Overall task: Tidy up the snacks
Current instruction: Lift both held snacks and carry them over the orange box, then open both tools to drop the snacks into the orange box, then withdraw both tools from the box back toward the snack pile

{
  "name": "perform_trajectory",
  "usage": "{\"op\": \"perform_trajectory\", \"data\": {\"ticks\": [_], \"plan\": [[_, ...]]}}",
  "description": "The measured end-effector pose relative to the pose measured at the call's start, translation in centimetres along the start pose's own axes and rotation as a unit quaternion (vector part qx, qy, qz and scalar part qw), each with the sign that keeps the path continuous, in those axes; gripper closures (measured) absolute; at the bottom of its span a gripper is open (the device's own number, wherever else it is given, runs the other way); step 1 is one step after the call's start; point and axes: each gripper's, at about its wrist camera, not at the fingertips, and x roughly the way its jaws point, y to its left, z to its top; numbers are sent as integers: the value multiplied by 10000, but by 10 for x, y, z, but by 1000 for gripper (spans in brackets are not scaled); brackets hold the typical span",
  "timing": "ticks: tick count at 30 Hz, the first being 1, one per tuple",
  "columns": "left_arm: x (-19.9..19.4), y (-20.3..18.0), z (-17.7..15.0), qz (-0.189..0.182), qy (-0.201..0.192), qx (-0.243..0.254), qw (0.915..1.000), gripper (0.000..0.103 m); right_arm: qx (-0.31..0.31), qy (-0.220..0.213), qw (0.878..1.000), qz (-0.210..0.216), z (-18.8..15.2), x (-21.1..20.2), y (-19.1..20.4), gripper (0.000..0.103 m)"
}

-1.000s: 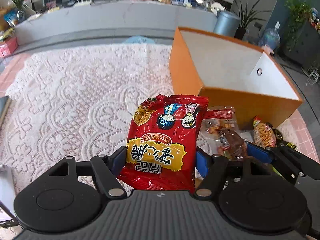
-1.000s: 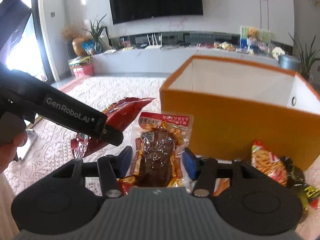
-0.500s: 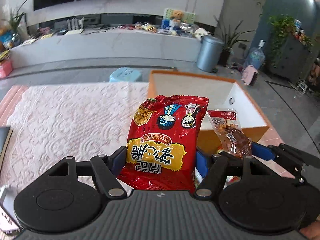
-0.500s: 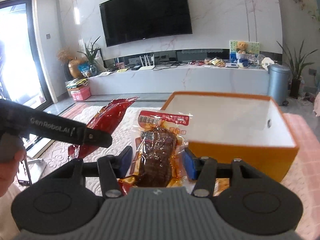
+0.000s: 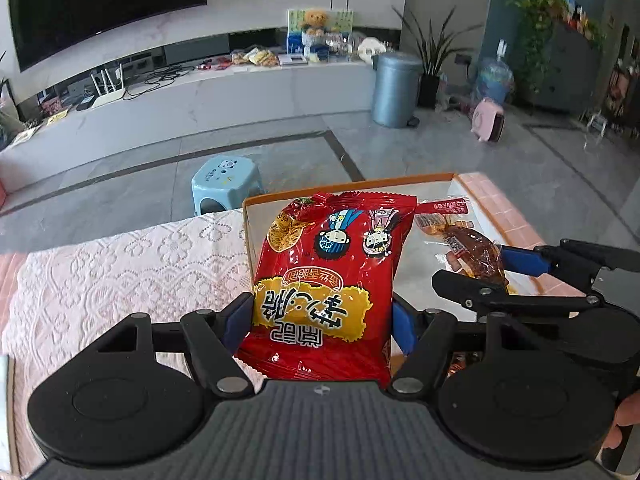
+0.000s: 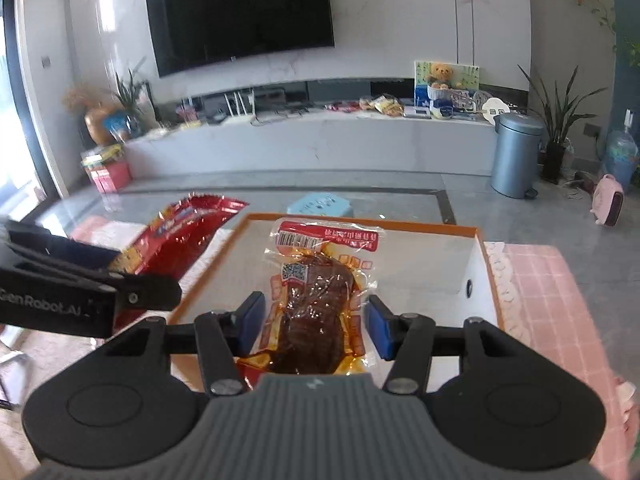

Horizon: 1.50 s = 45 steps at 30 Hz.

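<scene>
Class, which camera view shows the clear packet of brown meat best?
The right wrist view: the meat packet faces the camera whole, between that gripper's jaws. The left wrist view shows it small, at the right edge, partly hidden.

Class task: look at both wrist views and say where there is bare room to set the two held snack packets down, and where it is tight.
The orange box shows a bare white floor inside its walls. The lace cloth left of the box is also free. It is crowded above the box's near edge, where the left gripper with the red bag and right gripper with the meat packet sit close together.
</scene>
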Motion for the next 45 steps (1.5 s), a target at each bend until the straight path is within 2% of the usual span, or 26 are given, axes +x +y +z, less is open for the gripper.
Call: {"op": "perform_trajectory", "data": {"ticks": [5, 11, 15, 22, 24, 26, 32, 38, 41, 42, 44, 45], "plan": [[28, -8, 0, 320, 145, 285, 9990, 23, 37, 592, 9980, -199, 7, 46, -10, 50], [60, -16, -4, 272, 578, 698, 9955, 23, 59, 1267, 9917, -219, 1, 88, -18, 50], [76, -17, -6, 316, 881, 899, 9915, 22, 82, 1484, 9887, -195, -3, 101, -23, 50], [80, -26, -9, 552, 829, 1334, 9860, 21, 149, 1955, 9804, -204, -3, 125, -28, 48], [80, -27, -9, 546, 746, 1376, 9862, 19, 186, 2010, 9791, -232, -1, 128, -30, 48], [78, -25, -9, 578, 637, 1434, 9859, 13, 239, 2039, 9784, -239, -4, 130, -32, 47], [62, -29, -10, 480, 273, 1430, 9882, 12, 418, 2097, 9764, -289, -9, 135, -32, 46], [49, -24, -10, 436, 157, 1152, 9923, 12, 572, 2170, 9742, -246, -10, 141, -29, 42], [41, -21, -11, 379, 86, 991, 9943, 12, 539, 2113, 9752, -380, -9, 138, -26, 41], [37, -19, -11, 329, 43, 934, 9951, 12, 520, 2069, 9759, -457, -8, 136, -25, 40], [30, -16, -12, 231, -20, 838, 9962, 12, 518, 1953, 9777, -573, -6, 130, -25, 28], [25, -15, -12, 200, -54, 789, 9967, 12, 532, 1899, 9784, -627, -4, 126, -26, 27]]}}
